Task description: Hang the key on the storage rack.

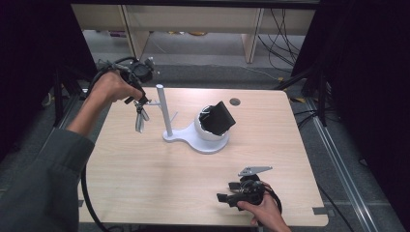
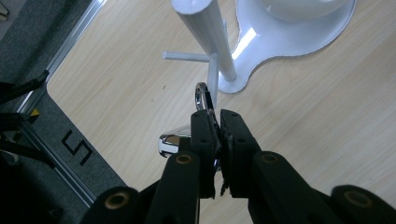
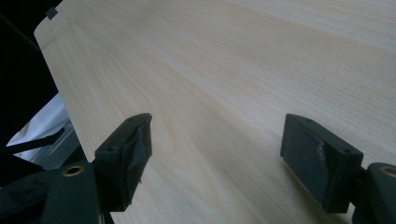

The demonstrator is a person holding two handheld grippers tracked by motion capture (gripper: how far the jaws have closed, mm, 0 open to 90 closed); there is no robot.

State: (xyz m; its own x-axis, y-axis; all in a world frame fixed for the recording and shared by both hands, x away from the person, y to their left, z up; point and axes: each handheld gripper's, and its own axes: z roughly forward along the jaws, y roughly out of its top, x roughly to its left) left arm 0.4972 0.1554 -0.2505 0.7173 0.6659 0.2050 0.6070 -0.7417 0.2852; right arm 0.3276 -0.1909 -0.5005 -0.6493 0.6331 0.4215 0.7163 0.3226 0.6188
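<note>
Left gripper (image 2: 215,122): clamped on a shiny metal clip (image 2: 203,99), seen close beside the white stand (image 2: 219,51).
Right gripper (image 3: 217,154): jaws wide apart over the table (image 3: 243,70).
Writing: "5" (image 2: 77,147) is seen on the floor.

The table (image 1: 145,179) has a pale wood-grain top with a smooth matt finish. The white stand (image 2: 289,42) looks like glossy plastic. The clasp (image 2: 203,100) in the left gripper (image 2: 217,122) is shiny chromed metal. The right gripper (image 3: 215,140) has matt black jaws with rough, worn pads (image 3: 306,154).
</note>
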